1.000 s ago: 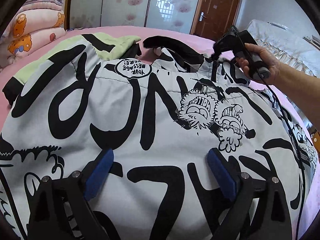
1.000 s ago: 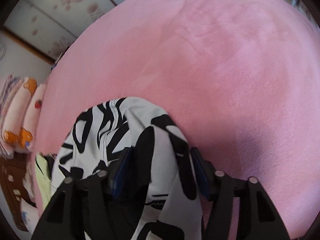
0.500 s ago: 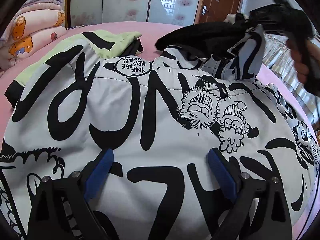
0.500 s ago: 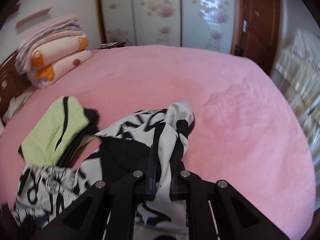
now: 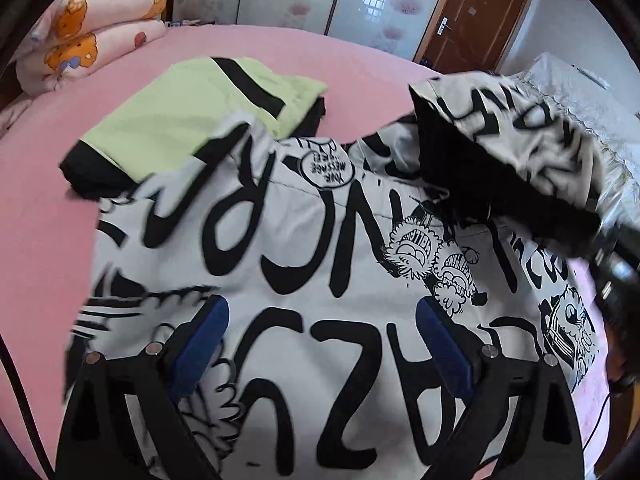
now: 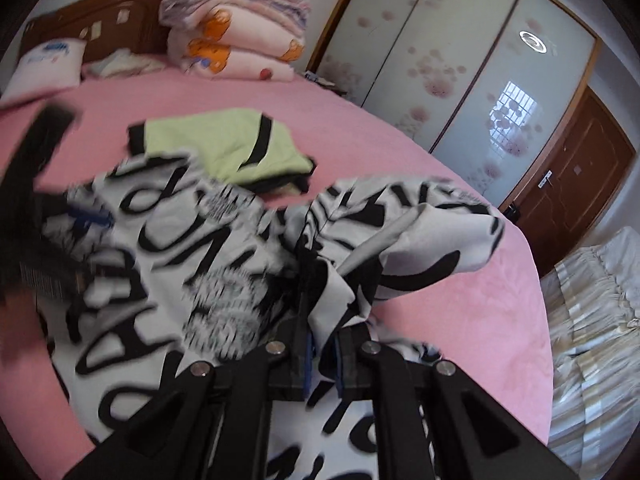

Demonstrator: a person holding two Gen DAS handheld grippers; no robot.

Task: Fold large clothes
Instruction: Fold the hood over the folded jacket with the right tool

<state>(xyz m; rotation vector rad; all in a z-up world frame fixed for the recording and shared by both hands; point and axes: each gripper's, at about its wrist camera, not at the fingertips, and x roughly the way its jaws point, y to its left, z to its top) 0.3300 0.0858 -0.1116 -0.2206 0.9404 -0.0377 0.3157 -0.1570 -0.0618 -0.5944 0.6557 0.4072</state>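
Bed: pink plush bedspread (image 5: 360, 64) fills most of both views; its near edge is cut off by the lens rim.
Garment: large white jacket with bold black graffiti lettering and cartoon figures (image 5: 304, 264) lies spread across the middle of the bed, partly overlapping a folded garment at its far-left corner; its near hem runs out of view under the left claw.
Sleeve: black-lined printed sleeve or side flap of the same jacket (image 6: 404, 236) is lifted off the bed on the right side; which part it is cannot be told, as folds and motion blur hide its seams.
Left gripper (image 5: 320, 344): black frame with blue pads, fingers wide apart, above the jacket's lower panel with nothing between them; contact with the cloth cannot be judged.
Right gripper (image 6: 322, 356): fingers drawn close together, clamped on the bunched cloth of the lifted sleeve; in the left wrist view it is only a dark blur at the right edge.
Folded garment: pale lime-green top with black bands (image 5: 192, 120), lying flat beyond the jacket.
Bedding stack: folded pink quilts with orange bear print (image 6: 236, 40) at the headboard end.
Background: frosted sliding wardrobe doors with pink flowers (image 6: 452, 80) and a brown wooden door (image 5: 472, 12).
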